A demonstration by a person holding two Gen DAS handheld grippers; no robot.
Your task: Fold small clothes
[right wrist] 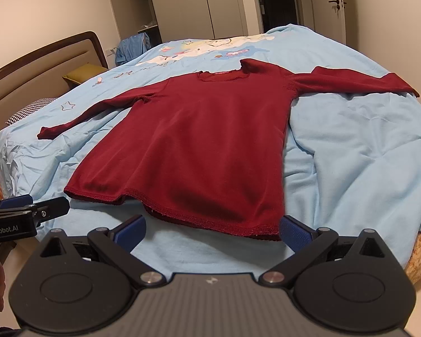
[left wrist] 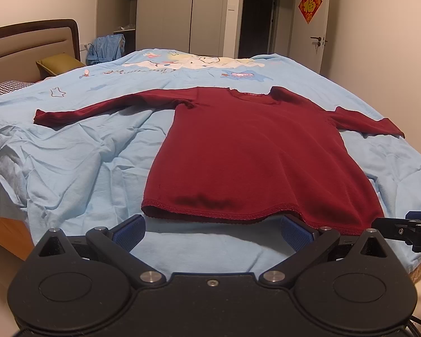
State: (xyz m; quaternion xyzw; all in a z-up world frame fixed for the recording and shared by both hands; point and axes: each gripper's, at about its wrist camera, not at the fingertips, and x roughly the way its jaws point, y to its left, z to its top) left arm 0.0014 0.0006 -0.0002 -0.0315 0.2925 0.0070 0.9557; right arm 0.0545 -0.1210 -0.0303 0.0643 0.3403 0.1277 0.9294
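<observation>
The dark red shirt (left wrist: 255, 151) lies flat on the blue bedsheet (left wrist: 78, 157), sleeves spread left and right. At its near hem, the left gripper (left wrist: 213, 231) and the right gripper (right wrist: 212, 231) both have fingers wide apart, holding nothing.

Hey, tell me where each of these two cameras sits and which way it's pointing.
Left wrist: on the left gripper at the bed's foot edge, looking up the bed over the dark red shirt from its hem's left part; open blue fingers show, and the right gripper pokes in at the right.
Right wrist: on the right gripper, facing the same way from the hem's right corner; the left gripper shows at left.
Shared: shirt, blue bedsheet, headboard, wardrobe.
</observation>
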